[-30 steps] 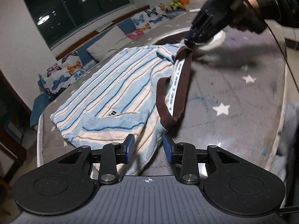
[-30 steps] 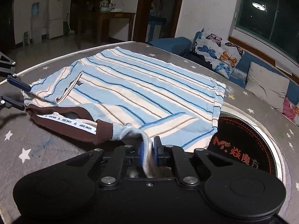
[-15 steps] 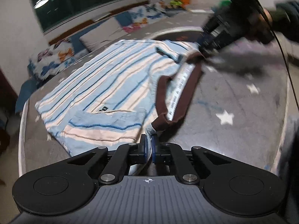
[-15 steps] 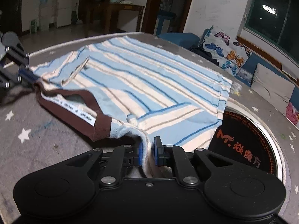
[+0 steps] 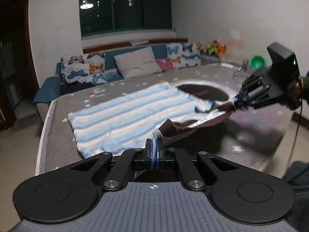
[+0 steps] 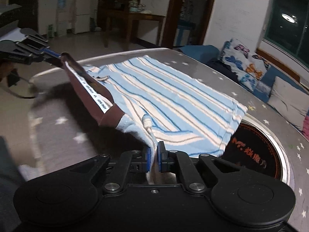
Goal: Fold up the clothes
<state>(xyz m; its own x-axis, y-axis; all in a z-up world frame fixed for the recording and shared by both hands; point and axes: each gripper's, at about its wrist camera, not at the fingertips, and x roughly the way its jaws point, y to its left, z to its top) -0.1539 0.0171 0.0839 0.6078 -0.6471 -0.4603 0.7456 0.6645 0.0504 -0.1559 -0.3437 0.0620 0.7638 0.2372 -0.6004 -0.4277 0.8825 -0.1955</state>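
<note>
Brown waistband (image 5: 195, 124) stretches taut between both grippers, lifted off the starry grey tabletop (image 5: 193, 75). Left gripper (image 5: 154, 150) and right gripper (image 6: 153, 155) each pinch a corner; striped garment (image 6: 173, 96) lies flat beyond their fingers.

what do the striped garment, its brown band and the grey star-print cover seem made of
Blue-and-white striped garment: soft matte knit, probably cotton, judging by its limp folds. Brown waistband: thicker stretchy knit, pulled taut, with a white printed tape. Grey star-printed table cover: smooth and matte; fabric or vinyl, unclear.
</note>
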